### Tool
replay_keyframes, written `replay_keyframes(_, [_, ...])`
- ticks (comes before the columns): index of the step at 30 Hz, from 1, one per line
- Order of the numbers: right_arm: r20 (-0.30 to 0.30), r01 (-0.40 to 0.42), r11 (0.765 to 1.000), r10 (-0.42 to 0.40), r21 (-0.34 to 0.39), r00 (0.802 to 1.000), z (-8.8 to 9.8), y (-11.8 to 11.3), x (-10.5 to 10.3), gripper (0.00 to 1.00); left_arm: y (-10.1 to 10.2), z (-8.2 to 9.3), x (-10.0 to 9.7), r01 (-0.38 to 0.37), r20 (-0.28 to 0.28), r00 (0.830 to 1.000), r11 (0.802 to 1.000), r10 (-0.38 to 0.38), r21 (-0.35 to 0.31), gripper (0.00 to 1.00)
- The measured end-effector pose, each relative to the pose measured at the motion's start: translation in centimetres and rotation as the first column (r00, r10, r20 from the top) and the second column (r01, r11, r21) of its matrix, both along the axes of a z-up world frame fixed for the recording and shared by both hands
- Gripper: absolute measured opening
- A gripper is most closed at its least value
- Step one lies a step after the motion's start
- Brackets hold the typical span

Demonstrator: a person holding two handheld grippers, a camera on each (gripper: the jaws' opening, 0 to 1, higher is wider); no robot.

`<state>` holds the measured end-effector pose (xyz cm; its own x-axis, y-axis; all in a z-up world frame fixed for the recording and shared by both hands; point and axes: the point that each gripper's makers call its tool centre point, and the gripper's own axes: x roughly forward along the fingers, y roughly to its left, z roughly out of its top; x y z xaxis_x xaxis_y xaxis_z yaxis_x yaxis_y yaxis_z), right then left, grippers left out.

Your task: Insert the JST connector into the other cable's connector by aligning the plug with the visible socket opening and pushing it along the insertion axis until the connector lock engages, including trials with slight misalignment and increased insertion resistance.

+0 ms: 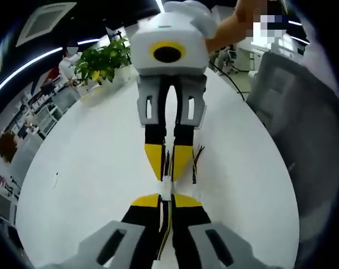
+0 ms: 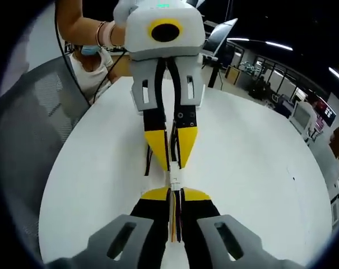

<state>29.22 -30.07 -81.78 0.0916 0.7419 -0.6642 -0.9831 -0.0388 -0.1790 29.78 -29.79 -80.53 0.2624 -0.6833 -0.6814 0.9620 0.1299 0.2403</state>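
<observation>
White round table (image 1: 85, 168) with a plain matt top, curved edge running along both sides. At its far edge in the left gripper view, a leafy green potted plant (image 1: 105, 60) (pot itself hard to make out). Grey mesh-backed chair (image 2: 32, 117) pulled up beside the table; it also shows in the left gripper view. Ceiling dark, crossed by long white strip lights (image 2: 278, 45), with a square vent panel (image 1: 45, 21) set into it. Beyond the table, an open office: rows of desks with monitors (image 2: 301, 115), shelving and clutter, possibly more seated people, too small and warped to be sure.
</observation>
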Motion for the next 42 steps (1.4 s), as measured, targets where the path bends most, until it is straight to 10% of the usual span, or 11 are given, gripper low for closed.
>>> replay_keyframes(42, [-0.012, 0.022, 1.0, -0.023, -0.017, 1.0, -2.1, 1.6, 2.2, 0.04, 0.8, -2.7, 2.3, -0.044, -0.013, 0.999, 0.999, 0.044, 0.028, 0.0])
